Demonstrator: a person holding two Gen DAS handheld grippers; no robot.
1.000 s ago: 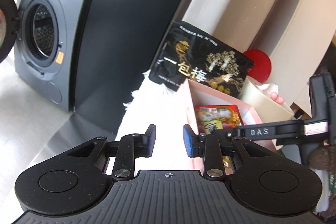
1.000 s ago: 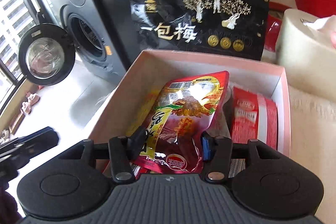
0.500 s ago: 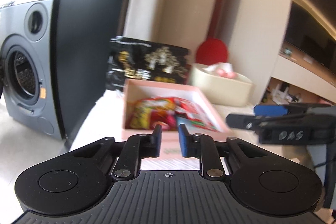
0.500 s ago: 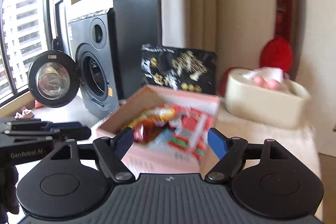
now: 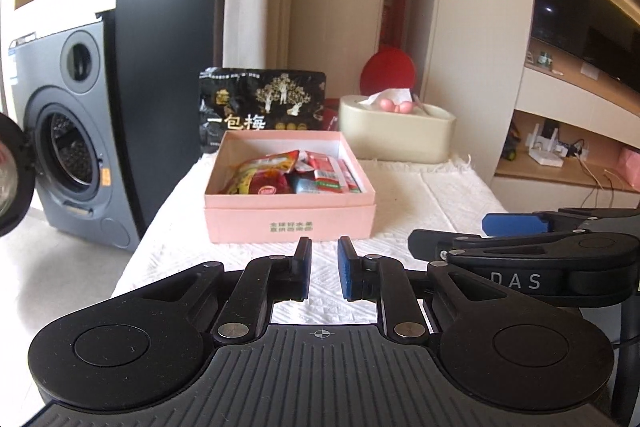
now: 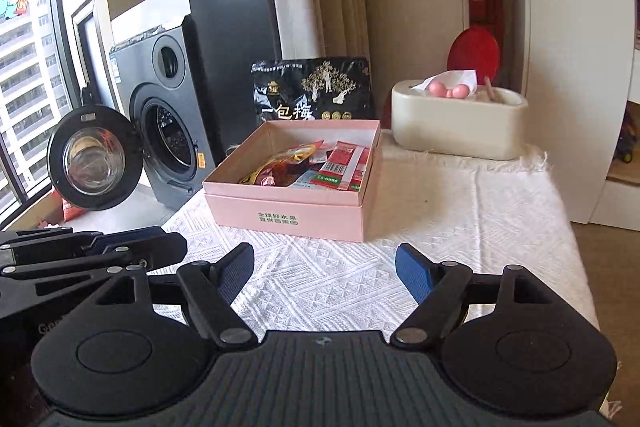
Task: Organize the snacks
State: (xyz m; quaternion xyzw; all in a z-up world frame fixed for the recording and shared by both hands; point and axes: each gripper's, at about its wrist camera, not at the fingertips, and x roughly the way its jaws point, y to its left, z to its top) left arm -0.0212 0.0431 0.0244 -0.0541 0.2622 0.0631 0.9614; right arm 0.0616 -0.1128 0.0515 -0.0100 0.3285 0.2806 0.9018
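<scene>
Pink box (image 6: 292, 205) of snacks (image 6: 316, 171) sits toward the worktop's (image 6: 460, 227) left edge with bare cloth in front, both grippers hanging back empty: left gripper (image 5: 324, 267) fingers nearly together, right gripper (image 6: 324, 269) fingers spread wide.

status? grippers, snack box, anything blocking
Left gripper narrow gap, empty; right gripper wide open, empty. Both short of the pink box, snack packets inside. Black pouch upright behind box. Cloth in front unobstructed.
</scene>
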